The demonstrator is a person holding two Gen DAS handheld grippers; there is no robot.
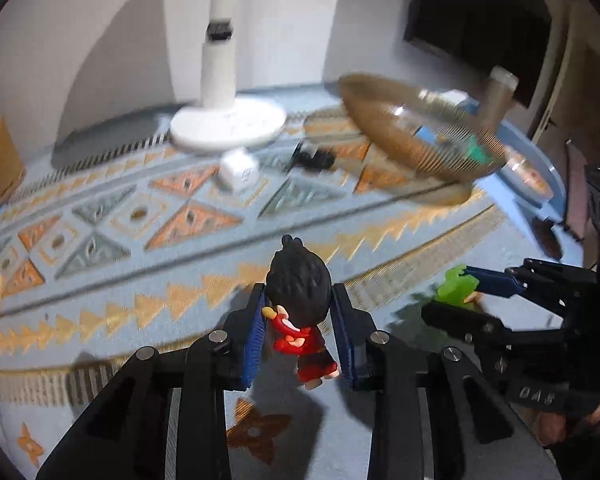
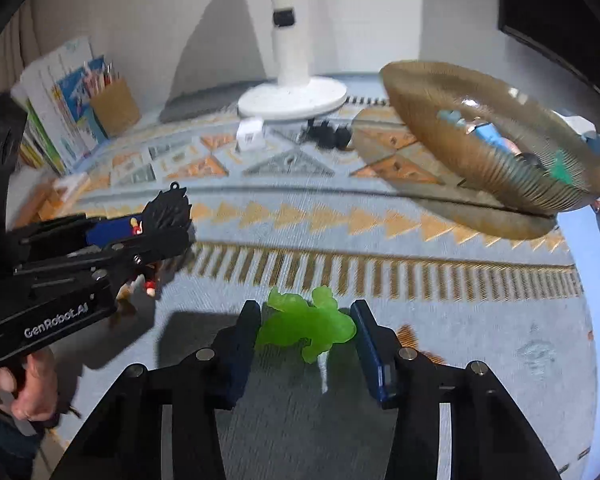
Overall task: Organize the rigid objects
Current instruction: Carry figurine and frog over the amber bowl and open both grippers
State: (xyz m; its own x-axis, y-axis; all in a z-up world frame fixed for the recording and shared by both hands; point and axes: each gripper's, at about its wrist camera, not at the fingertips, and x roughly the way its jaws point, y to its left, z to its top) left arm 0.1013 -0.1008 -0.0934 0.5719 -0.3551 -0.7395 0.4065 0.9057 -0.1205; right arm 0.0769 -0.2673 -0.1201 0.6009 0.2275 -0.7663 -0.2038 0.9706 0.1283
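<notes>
From the left wrist view, the left gripper (image 1: 300, 320) is holding a small figurine (image 1: 298, 312) with black hair and a red outfit; its blue-padded fingers (image 1: 256, 344) are pressing against the toy from both sides, the head poking up above the tips and the legs hanging below. It is hovering over a patterned blue cloth (image 1: 140, 272) that is covering the tabletop. Off to the right, the right gripper (image 1: 460, 292) is gripping a green toy (image 1: 456, 286) between its fingers. Farther back, a ribbed amber glass bowl (image 1: 412, 136) is sitting tilted in the fisheye with a few small items inside, too blurred to name. A white lamp base (image 1: 228, 124) is standing near the wall, with a small white cube (image 1: 239, 172) and a small black object (image 1: 314, 158) just in front of it.

From the right wrist view, the right gripper (image 2: 306, 332) is closing its fingers (image 2: 244, 344) narrowly on the translucent green toy (image 2: 306, 326), which is lying sideways between the pads above the cloth (image 2: 460, 320). To the left, the left gripper (image 2: 156, 232) is carrying the black-haired figurine (image 2: 168, 210), a hand (image 2: 28, 384) wrapping its handle below. The amber bowl (image 2: 480, 136) is sitting at the far right, the lamp base (image 2: 292, 98) behind centre, and a brown pencil holder (image 2: 114, 106) and some books (image 2: 60, 100) are standing at the back left.
</notes>
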